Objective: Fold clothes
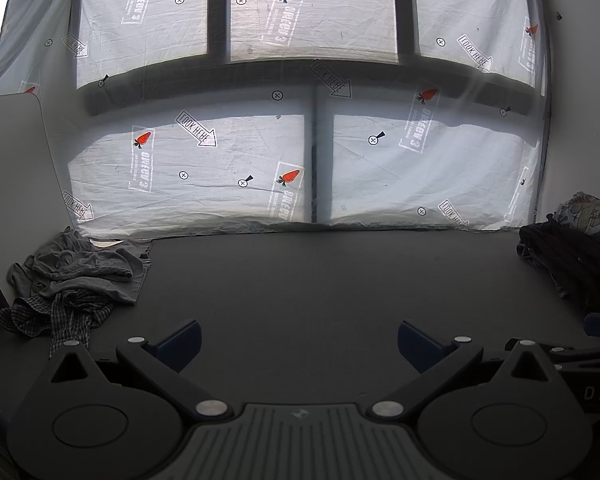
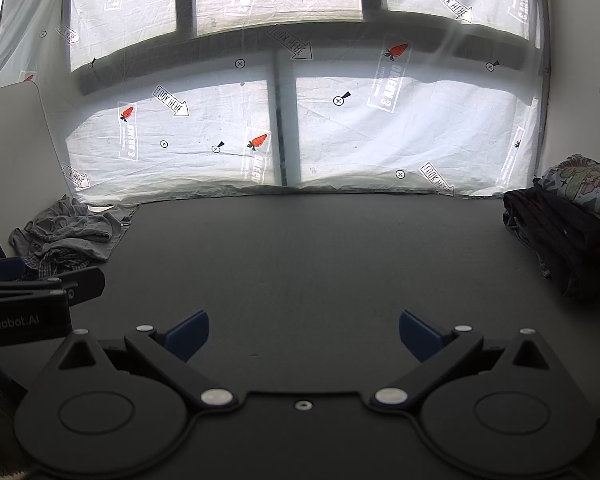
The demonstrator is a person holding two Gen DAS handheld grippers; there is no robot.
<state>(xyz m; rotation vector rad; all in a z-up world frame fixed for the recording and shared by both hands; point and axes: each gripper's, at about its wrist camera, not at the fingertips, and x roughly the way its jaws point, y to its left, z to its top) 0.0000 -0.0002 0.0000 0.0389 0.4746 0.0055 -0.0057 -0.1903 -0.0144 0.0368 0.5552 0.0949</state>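
Nearest to the camera, the left gripper [image 1: 298, 344] hangs low over a dark grey table [image 1: 320, 280] with its blue fingers spread wide and nothing between them. Beside it, the right gripper [image 2: 304, 334] is released in the same way, also empty, over the same table.

Behind the table a large white printed sheet [image 1: 260, 160] with carrot pictures covers the window.

At the far left corner of the table lies a heap of unfolded clothes: a crumpled grey garment [image 1: 84, 268] on top of a checked shirt [image 1: 60, 316]. At the far right edge sits a pile of dark clothes [image 2: 556, 236], and a patterned cloth [image 2: 584, 188] lies behind it, touching it.
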